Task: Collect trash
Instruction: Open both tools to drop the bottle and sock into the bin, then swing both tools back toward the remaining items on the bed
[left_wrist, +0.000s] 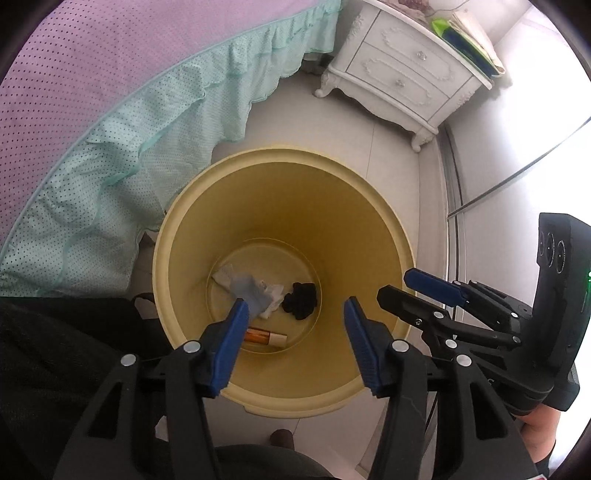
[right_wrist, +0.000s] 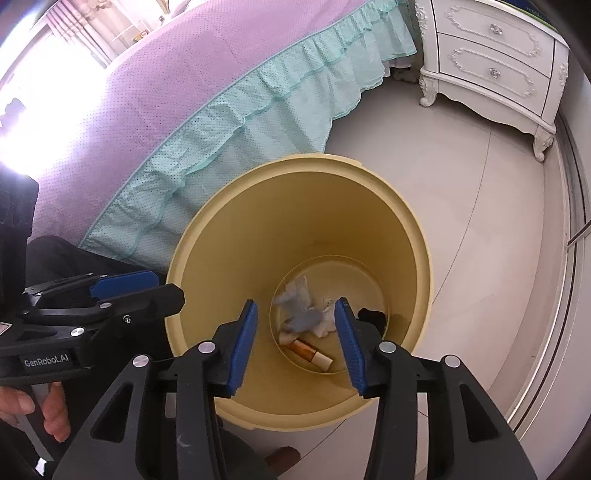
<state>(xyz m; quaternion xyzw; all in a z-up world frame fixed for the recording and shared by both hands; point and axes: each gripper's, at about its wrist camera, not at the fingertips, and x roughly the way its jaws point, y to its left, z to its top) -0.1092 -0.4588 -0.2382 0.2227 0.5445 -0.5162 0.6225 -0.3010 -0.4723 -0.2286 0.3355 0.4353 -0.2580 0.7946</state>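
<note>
A pale yellow trash bin (left_wrist: 192, 236) (right_wrist: 207, 236) stands on the floor beside the bed. At its bottom lie crumpled white and grey tissue (left_wrist: 255, 286) (right_wrist: 301, 314), a black crumpled lump (left_wrist: 301, 299) (right_wrist: 373, 315) and a small amber tube with a cream cap (left_wrist: 264, 336) (right_wrist: 312, 352). My left gripper (left_wrist: 295, 314) is open and empty above the bin's mouth. My right gripper (right_wrist: 297, 314) is open and empty above the bin too; it shows at the right of the left wrist view (left_wrist: 399, 286).
A bed with a purple cover (left_wrist: 92, 74) (right_wrist: 166, 74) and mint frill (left_wrist: 147, 140) lies left. A white nightstand (left_wrist: 402, 74) (right_wrist: 495, 62) stands at the back right on pale floor tiles (right_wrist: 461, 184). A sliding-door track (left_wrist: 450, 192) runs along the right.
</note>
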